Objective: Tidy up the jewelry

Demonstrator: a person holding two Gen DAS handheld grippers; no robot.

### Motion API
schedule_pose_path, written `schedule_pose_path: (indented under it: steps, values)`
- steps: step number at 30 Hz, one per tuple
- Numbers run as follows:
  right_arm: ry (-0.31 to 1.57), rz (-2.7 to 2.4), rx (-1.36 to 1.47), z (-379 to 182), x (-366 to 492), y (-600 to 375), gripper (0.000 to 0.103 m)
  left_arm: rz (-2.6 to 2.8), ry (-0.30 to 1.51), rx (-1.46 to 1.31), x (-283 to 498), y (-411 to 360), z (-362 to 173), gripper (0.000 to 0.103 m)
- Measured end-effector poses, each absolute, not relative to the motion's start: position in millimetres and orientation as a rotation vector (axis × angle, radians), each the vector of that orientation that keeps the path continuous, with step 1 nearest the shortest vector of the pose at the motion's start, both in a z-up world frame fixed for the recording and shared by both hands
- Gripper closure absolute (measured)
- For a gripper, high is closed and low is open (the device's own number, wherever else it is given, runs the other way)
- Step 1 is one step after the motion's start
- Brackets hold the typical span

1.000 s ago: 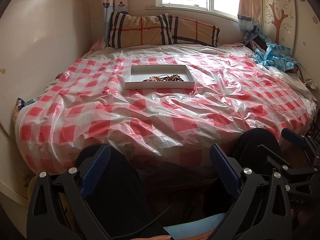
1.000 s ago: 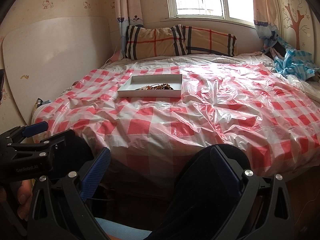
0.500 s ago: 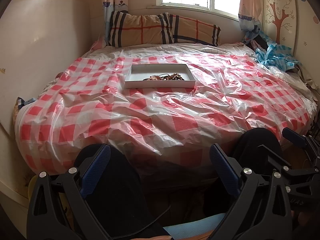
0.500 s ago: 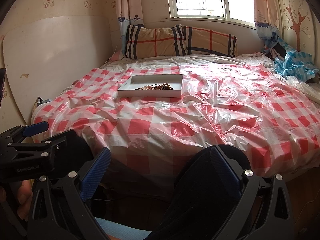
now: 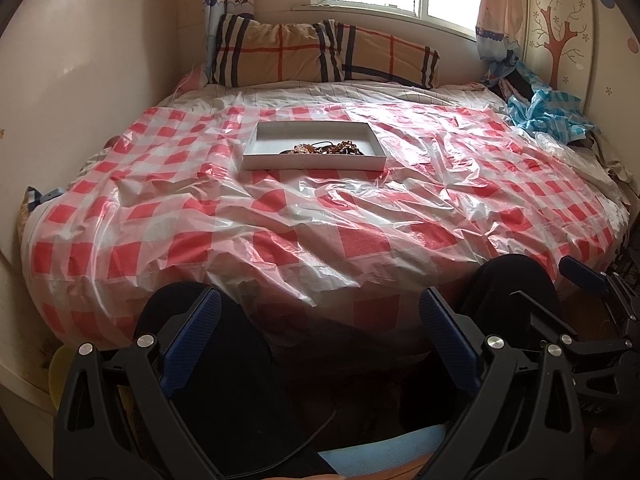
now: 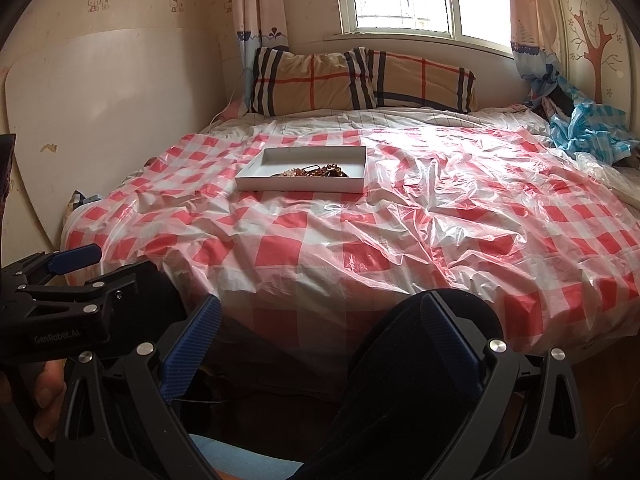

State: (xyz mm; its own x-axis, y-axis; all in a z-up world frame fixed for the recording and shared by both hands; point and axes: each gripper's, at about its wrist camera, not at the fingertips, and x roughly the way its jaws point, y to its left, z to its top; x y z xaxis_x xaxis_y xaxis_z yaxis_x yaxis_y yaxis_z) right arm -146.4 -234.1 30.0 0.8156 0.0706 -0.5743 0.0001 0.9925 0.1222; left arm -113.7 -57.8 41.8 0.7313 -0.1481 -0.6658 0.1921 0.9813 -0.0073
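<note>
A shallow white tray (image 5: 256,144) lies on the bed, far ahead of both grippers. A tangle of brown and amber bead jewelry (image 5: 326,148) lies along its near side. The tray (image 6: 256,172) and the jewelry (image 6: 314,171) also show in the right wrist view. My left gripper (image 5: 320,320) is open and empty, low over the person's dark knees at the foot of the bed. My right gripper (image 6: 320,324) is open and empty, beside it at the same height. Each gripper shows at the edge of the other's view.
The bed is covered by a crinkled red-and-white checked plastic sheet (image 5: 320,224). Plaid pillows (image 5: 320,54) lean below the window. A blue checked bundle (image 5: 548,114) lies at the far right. A white board (image 6: 100,120) stands along the left wall.
Both views have tilted up very slightly, so the tray sits a little lower in frame. Both grippers stay open and empty.
</note>
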Motion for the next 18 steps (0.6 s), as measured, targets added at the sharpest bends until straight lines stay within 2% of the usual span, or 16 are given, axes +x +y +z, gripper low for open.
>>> schedule_pose_path:
  steps: [18]
  values:
    - [0.629, 0.035, 0.12, 20.9, -139.5, -243.9, 0.008, -0.186, 0.756, 0.101, -105.5, -62.1, 34.7, 0.008]
